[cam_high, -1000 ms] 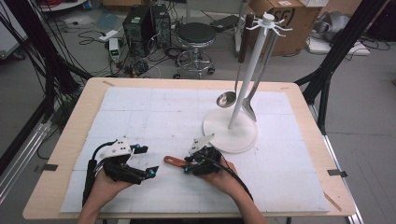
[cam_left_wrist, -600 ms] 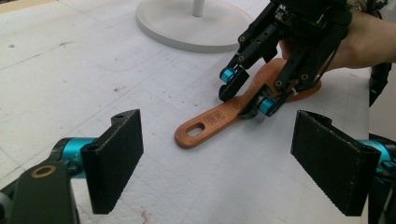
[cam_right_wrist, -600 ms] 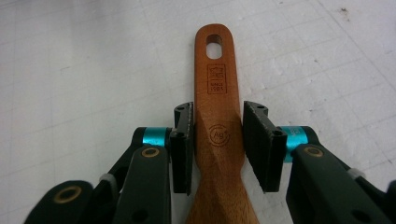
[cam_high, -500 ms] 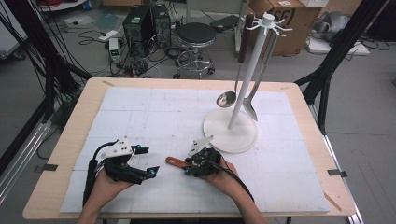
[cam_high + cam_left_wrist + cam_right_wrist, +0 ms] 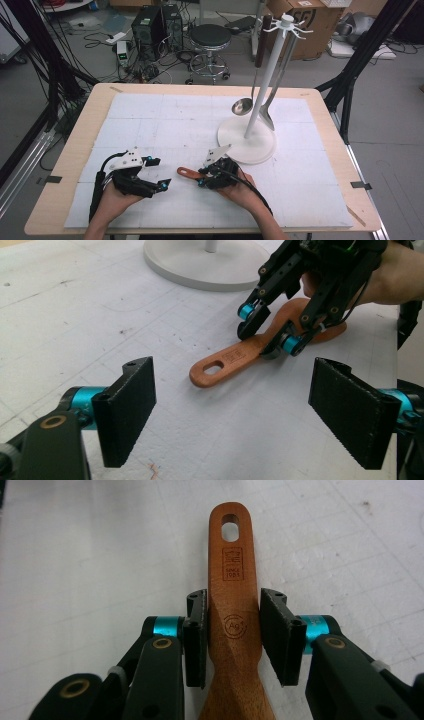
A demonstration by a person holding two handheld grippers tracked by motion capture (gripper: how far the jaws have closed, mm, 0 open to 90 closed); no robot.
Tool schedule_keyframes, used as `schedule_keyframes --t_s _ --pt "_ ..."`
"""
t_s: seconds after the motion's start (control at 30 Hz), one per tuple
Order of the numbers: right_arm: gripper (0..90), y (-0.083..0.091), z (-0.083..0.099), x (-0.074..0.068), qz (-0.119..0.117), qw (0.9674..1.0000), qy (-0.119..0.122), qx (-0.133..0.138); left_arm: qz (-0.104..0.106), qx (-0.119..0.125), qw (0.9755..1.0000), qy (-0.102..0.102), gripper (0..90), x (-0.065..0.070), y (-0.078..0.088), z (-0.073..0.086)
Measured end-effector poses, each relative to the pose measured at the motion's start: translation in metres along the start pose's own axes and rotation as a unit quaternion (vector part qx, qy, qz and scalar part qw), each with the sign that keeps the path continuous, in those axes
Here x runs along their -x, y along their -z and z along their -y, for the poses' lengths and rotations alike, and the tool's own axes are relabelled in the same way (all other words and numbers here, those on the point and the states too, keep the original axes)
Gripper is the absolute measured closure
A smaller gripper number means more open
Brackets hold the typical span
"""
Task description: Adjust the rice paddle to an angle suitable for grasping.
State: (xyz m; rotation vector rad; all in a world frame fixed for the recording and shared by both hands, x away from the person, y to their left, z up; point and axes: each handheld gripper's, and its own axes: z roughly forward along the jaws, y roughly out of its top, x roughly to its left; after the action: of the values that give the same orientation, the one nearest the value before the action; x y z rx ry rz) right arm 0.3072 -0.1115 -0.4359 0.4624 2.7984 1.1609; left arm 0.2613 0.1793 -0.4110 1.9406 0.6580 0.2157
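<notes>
The right gripper (image 5: 234, 630) is seen clenched on the handle of a wooden spatula (image 5: 234, 610), one pad on each side edge, approx. mid-handle. The spatula is laid flat on the white mat (image 5: 165, 120) covering the worktop (image 5: 75, 150), w/ its hanging hole pointed away from the gripper (toward the left gripper, per the high view). The blade end is tucked under the right hand (image 5: 240, 192). The left gripper (image 5: 235, 415) is held released, nothing between the pads; its jaws have just been closing slightly but remain wide, aimed at the handle's free end (image 5: 220, 367), just short of it. Behind, a white utensil stand (image 5: 250, 135) is set on the mat, w/ a ladle (image 5: 243, 105) and a second utensil hung from its hooks.

Step judged in hand: spatula gripped, not yet lifted. The next move prob. calls for a lift clear of the mat, then the handle hole being lined up w/ a free hook, w/o knocking the hung utensils.
</notes>
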Motion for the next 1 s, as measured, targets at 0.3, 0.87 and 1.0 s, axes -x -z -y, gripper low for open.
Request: schedule_keyframes --t_s 0.3,0.87,1.0 --pt "65.0 0.01 -0.002 -0.007 -0.007 0.9997 0.01 0.023 -0.003 -0.005 1.0 0.001 32.1 -0.002 -0.002 0.003" --pt "65.0 0.02 -0.01 -0.015 -0.019 0.998 0.016 0.059 -0.01 -0.02 0.9996 0.019 75.9 -0.007 -0.007 0.009" --pt "65.0 0.021 -0.015 -0.018 -0.024 0.9974 0.02 0.065 -0.01 -0.025 0.9995 0.016 86.1 -0.006 -0.01 0.009"
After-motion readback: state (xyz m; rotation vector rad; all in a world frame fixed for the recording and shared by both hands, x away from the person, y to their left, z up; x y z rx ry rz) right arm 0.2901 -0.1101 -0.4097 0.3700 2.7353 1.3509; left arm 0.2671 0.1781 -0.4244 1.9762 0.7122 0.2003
